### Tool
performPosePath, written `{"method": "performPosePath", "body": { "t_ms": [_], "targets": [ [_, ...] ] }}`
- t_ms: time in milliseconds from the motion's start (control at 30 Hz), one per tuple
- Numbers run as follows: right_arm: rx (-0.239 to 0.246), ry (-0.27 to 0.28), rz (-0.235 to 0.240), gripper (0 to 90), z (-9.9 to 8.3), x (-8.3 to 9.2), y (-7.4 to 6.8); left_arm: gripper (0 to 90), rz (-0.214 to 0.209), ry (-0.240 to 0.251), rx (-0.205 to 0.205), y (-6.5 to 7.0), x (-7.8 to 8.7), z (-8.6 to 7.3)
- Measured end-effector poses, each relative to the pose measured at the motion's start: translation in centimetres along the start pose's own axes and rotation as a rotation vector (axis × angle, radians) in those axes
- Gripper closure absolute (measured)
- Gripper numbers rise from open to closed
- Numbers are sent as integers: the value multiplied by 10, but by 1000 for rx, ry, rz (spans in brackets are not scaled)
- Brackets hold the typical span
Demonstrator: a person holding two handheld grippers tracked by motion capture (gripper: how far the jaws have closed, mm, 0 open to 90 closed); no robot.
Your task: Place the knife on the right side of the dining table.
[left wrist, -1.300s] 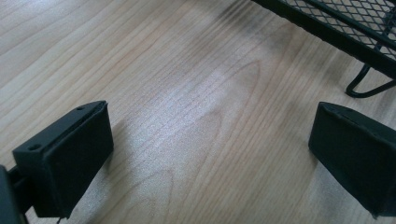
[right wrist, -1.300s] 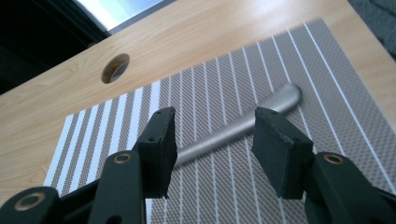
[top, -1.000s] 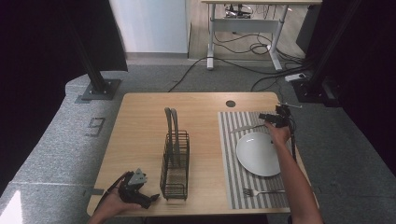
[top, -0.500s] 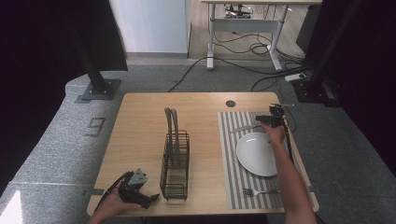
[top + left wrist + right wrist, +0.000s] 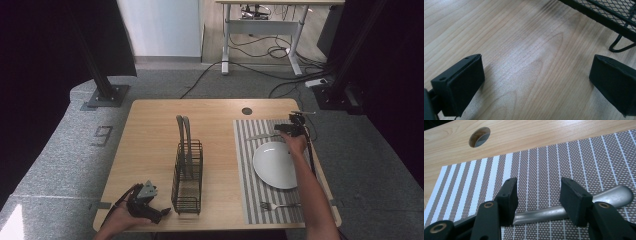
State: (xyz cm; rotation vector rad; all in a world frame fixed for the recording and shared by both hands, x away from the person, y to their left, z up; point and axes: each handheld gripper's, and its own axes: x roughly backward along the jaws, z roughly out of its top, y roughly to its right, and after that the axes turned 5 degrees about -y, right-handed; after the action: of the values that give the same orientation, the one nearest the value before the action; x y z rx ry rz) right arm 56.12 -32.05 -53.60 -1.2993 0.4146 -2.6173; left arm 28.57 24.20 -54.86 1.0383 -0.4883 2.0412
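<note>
The right gripper (image 5: 537,195) is hovering half-open, straddling the knife (image 5: 554,213) lying on the striped placemat (image 5: 574,160), gripping nothing.

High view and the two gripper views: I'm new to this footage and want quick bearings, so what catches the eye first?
The black wire caddy with two grey utensils standing in it stands out mid-table. To its right, a white plate lies on a striped placemat, a fork near the mat's front edge. The right tool hovers open astride a metal utensil handle at the mat's far end, while the left tool rests open by the caddy's foot.
</note>
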Motion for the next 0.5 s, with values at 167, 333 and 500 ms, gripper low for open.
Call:
{"method": "performPosePath", "body": {
  "t_ms": [167, 333, 500],
  "targets": [
    [1, 0, 5, 474, 0, 0, 0, 0, 0, 0, 0, 0, 0, 0],
    [1, -1, 3, 468, -1, 1, -1, 0, -1, 0, -1, 0, 0, 0],
    [-3, 0, 7, 461, -1, 1, -1, 0, -2, 0, -2, 0, 0, 0]
  ]
}}
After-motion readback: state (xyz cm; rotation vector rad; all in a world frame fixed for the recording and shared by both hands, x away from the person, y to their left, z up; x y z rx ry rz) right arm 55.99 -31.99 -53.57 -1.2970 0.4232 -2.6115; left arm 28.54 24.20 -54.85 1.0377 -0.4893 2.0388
